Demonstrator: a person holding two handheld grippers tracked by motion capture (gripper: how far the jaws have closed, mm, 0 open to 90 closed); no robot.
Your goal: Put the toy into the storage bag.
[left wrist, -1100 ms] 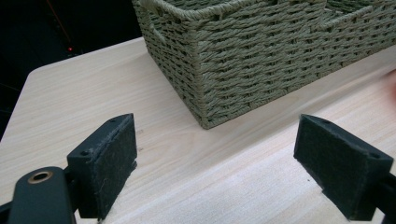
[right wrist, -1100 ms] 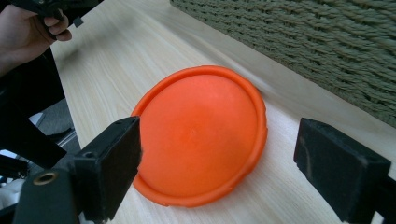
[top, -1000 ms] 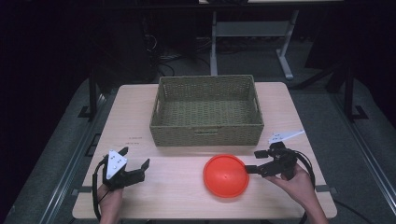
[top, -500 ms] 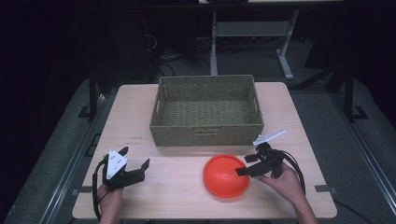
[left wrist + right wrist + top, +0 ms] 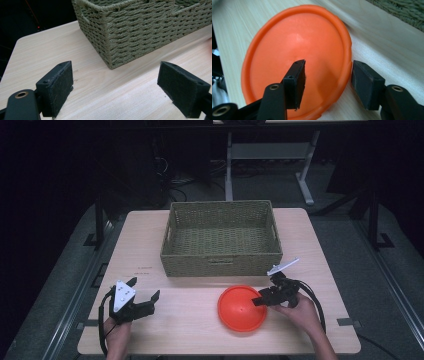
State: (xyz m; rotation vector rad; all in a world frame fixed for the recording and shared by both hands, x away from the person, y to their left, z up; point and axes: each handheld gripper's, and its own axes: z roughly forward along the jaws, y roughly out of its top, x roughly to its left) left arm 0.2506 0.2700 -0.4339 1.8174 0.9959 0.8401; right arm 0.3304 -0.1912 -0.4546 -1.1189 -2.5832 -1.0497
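Orange plate (image 5: pixel 242 308) sits in the lower centre of the high view, on my wooden table (image 5: pixel 190 330), just below the basket and apart from it. I note a round, smooth, plastic-looking dish with a raised rim and a shallow bowl, one solid colour, right way up. In the right gripper view the plate (image 5: pixel 297 57) takes up the left and middle of the frame.

My right gripper (image 5: pixel 261 300) is at the plate's right edge. Its jaws have just been closing and stand half-narrowed astride the rim, one inside the bowl and one outside; I see a gap on the outer side, so no grip yet.

My left gripper (image 5: pixel 145 298) rests at the lower left of the high view, jaws wide, nothing between them.

The woven basket (image 5: pixel 220 265) occupies the upper centre; its visible interior holds nothing.
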